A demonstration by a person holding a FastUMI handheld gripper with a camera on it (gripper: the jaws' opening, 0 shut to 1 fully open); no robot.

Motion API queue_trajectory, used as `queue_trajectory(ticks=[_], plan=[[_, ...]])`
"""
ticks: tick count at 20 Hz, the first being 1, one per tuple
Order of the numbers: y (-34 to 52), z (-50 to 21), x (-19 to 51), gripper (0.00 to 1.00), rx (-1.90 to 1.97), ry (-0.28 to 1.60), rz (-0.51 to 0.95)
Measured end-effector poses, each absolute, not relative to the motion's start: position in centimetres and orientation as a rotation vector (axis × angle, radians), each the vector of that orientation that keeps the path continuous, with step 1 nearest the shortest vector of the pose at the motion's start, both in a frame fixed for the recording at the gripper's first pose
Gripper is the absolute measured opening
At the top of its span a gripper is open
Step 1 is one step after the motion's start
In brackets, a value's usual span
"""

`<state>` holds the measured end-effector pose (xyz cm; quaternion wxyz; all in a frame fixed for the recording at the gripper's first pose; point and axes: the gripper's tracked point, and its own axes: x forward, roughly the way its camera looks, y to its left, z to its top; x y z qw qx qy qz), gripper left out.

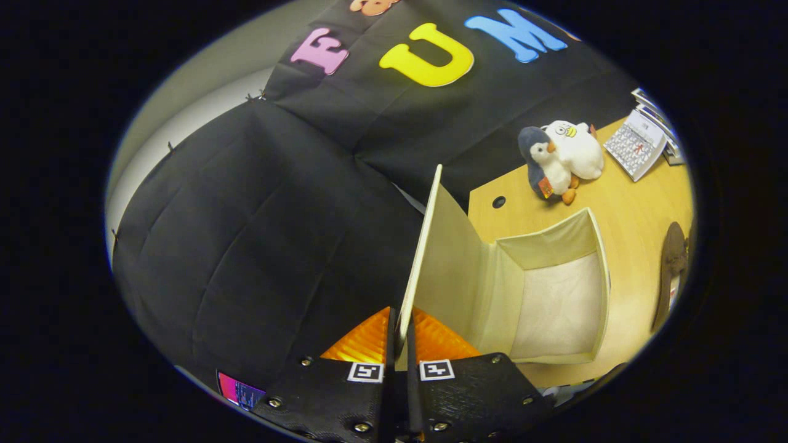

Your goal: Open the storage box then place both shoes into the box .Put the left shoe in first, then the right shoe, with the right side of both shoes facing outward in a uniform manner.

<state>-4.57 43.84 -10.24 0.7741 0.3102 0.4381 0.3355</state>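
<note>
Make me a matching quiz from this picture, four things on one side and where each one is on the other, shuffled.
Things:
1. box lid
2. plush penguin
3. calculator
4. dark shoe

Places:
A. on the desk beyond the storage box
B. pinched between the tongs, swung up
C. on the desk, far side of the box from the tongs
D. past the penguin, by the desk's far edge

Pairs: 1-B, 2-A, 3-D, 4-C

Even indoor light, sharp focus — strong fisheye bending, dim toward edges
</note>
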Motion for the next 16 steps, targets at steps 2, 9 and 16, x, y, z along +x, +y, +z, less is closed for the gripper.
queue_trajectory(ticks=[2,9,16], plan=[[45.5,-9.3,-4.7,0.16,0.620,0.894,0.782],[46.2,-6.2,-5.3,0.97,0.515,0.743,0.901],[41.6,-6.0,-4.1,0.97,0.419,0.661,0.840]])
